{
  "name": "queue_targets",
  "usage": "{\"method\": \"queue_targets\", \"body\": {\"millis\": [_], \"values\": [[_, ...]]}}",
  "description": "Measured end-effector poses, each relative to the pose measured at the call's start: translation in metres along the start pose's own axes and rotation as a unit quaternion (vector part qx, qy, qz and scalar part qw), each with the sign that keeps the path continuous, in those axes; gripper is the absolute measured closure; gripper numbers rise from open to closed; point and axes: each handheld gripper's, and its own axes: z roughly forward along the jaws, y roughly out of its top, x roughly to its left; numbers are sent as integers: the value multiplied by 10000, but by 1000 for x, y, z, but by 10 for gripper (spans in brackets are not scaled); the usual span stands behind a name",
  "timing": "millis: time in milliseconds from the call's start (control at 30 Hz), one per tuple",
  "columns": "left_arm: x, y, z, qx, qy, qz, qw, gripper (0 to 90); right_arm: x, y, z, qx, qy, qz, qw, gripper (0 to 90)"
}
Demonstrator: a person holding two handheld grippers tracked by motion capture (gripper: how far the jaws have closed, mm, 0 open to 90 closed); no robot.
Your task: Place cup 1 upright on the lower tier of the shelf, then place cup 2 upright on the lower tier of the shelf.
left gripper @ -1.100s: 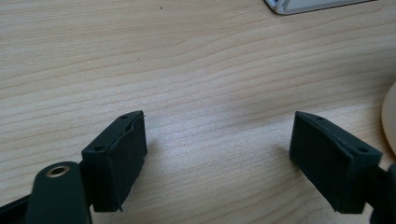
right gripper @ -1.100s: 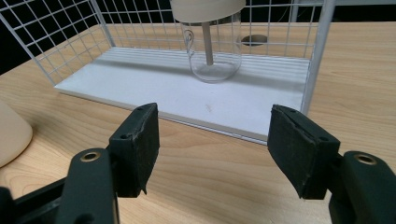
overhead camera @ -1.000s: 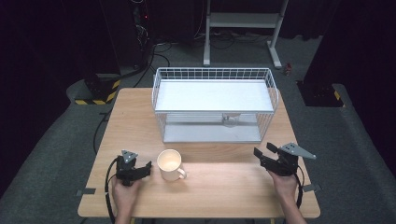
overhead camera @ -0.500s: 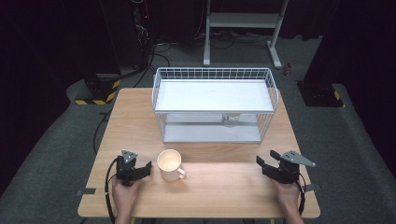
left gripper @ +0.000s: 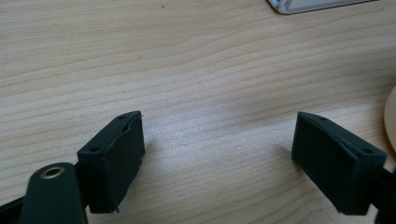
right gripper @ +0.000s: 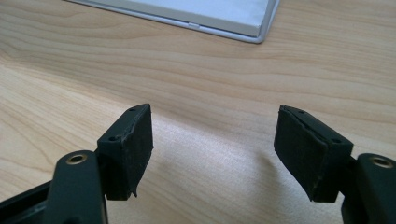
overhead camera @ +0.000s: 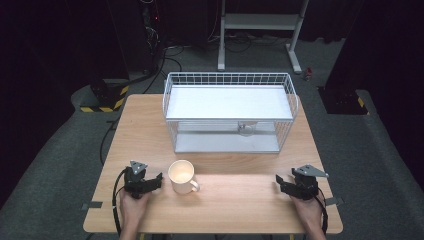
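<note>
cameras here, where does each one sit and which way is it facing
High view: above the person's side, looking forward and down at the table, mug and wire basket; both hands with left gripper and right gripper.
Left gripper view: rides that gripper, facing bare tabletop between open jaws.
Right gripper view: likewise, open jaws.
Both gripper views share the basket's base corner.

I see a cream mug (overhead camera: 182,176) on my pale, wood-grained table (overhead camera: 240,200), a white wire basket (overhead camera: 230,112) farther off, and black grippers.

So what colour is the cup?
The cup is cream, clearest in the high view.
</note>
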Motion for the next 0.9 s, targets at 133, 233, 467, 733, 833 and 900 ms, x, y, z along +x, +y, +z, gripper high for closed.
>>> {"method": "queue_targets", "body": {"millis": [133, 233, 467, 733, 833, 900], "values": [[0, -1, -1, -19, 102, -77, 9999, 143, 1, 2, 5, 371, -243, -179, 9989, 264], [0, -1, -1, 6, 78, -36, 10000, 140, 0, 2, 7, 472, -214, -118, 9986, 256], [1, -1, -2, 0, 72, -190, 9998, 126, -1, 2, 7, 480, -212, -80, 9986, 251], [-4, -3, -7, -70, -122, -169, 9998, 115, 0, 3, 8, 475, -208, -89, 9986, 250], [-9, -3, -14, -173, -170, -156, 9996, 112, 0, 3, 8, 476, -209, -86, 9986, 250], [-10, -4, -17, -197, -219, -151, 9995, 112, -1, 3, 8, 472, -204, -105, 9986, 250]]}}
